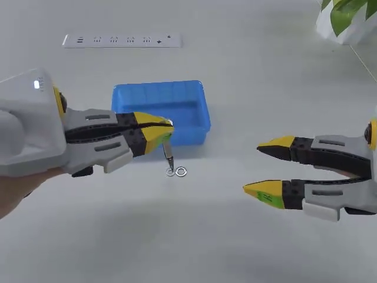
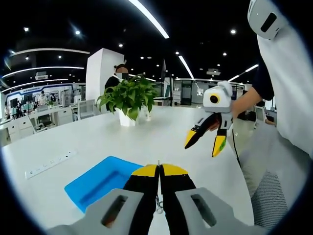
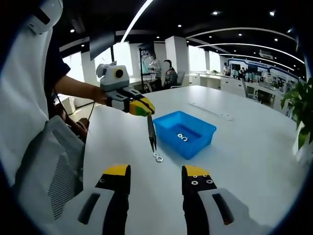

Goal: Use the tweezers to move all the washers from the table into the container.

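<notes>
**Head view.** The left gripper [image 1: 169, 127] has yellow-tipped black jaws on a grey plastic body and enters from 9 o'clock. Its jaws are pressed together on slim metal tweezers [image 1: 168, 154], which slant down to the matte white table [image 1: 188, 236]. The tweezer tips sit at the nearer of two flat silver ring-shaped washers [image 1: 181, 171], which lie side by side on the table. A blue rectangular plastic container [image 1: 158, 85], smooth-walled with rounded corners, stands at 12 o'clock from the washers. The right gripper [image 1: 252, 168] enters from 3 o'clock with its jaws spread and holding nothing, well apart from the washers. A long white power strip [image 1: 122, 40] lies at 11 o'clock.

**Left gripper view.** The jaws meet on the thin tweezers [image 2: 159, 204]. The container [image 2: 100, 181] lies at 8 o'clock. The right gripper [image 2: 201, 149] hangs at 2 o'clock, jaws apart. A leafy green potted plant [image 2: 129, 98] stands at 11 o'clock.

**Right gripper view.** This gripper's own jaws rise from 6 o'clock, spread wide. The tweezers [image 3: 151, 132] hang from the left gripper [image 3: 139, 106], tips at the two table washers [image 3: 157, 157]. Two more washers [image 3: 182, 137] lie inside the container [image 3: 188, 149] — at 1 o'clock from the table pair.
</notes>
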`<state>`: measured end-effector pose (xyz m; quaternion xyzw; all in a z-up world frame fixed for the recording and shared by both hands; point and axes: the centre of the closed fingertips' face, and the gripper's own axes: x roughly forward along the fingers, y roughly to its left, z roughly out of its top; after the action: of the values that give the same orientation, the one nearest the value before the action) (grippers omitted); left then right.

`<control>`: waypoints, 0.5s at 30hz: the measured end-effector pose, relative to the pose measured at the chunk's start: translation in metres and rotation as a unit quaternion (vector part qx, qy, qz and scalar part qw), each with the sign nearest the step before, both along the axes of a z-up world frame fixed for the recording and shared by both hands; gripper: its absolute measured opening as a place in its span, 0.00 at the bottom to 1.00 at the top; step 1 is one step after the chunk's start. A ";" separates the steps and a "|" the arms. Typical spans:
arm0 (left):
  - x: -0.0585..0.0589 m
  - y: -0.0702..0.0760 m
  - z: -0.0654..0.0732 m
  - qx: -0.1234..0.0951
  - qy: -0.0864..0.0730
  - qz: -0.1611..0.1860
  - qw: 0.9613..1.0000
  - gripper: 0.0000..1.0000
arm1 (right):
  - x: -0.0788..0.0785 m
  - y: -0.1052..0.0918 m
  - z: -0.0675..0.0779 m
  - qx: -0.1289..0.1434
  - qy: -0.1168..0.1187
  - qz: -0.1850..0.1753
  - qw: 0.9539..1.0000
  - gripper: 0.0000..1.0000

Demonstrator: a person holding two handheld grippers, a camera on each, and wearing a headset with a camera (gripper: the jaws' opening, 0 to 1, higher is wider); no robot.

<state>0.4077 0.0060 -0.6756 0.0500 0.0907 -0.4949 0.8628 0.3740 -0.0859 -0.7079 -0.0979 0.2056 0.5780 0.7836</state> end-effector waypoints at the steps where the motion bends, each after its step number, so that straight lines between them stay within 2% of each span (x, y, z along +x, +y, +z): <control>1: 0.000 0.000 -0.001 0.000 0.002 -0.001 1.000 0.05 | -0.001 0.001 0.000 0.000 0.001 0.002 1.000 0.43; 10: -0.003 -0.004 -0.012 0.010 0.007 -0.011 1.000 0.05 | -0.007 0.003 -0.004 -0.005 0.003 0.017 1.000 0.44; 13: -0.003 -0.003 -0.016 0.021 0.002 -0.013 1.000 0.05 | -0.006 0.003 -0.004 -0.004 0.004 0.016 1.000 0.44; 15: -0.003 -0.003 -0.017 0.021 0.002 -0.013 1.000 0.05 | -0.006 0.002 -0.005 -0.005 0.006 0.015 1.000 0.44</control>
<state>0.4045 0.0031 -0.6928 0.0681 0.1023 -0.5038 0.8550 0.3683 -0.0834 -0.7127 -0.1013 0.2112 0.5890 0.7734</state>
